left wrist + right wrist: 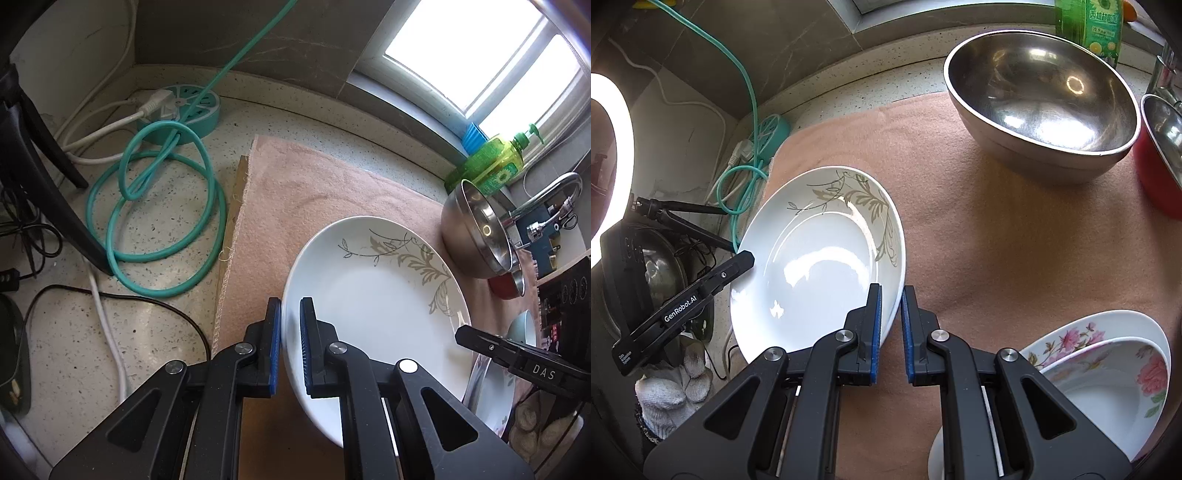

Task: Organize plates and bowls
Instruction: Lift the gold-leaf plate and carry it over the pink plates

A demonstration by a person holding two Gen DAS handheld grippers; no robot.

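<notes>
A white plate (376, 295) (820, 258) with a grey leaf pattern hangs tilted above the pink cloth (314, 192) (997, 229), held from both sides. My left gripper (291, 314) is shut on its left rim, blue pads either side of the edge. On the opposite rim my right gripper (891, 302) is shut too; in the left wrist view it shows as a black finger (480, 339). The left gripper's finger (731, 269) appears in the right wrist view. Two flowered dishes (1108, 354) lie nested at the lower right. A large steel bowl (1041, 99) (476, 229) stands at the back of the cloth.
A red-sided steel bowl (1160, 155) sits right of the big bowl. A green soap bottle (491, 162) and a tap (546, 195) stand by the window. Teal cable loops (155, 214), a round socket hub (184, 110) and black tripod legs (55, 184) crowd the left counter. A gloved hand (672, 384) holds the left gripper.
</notes>
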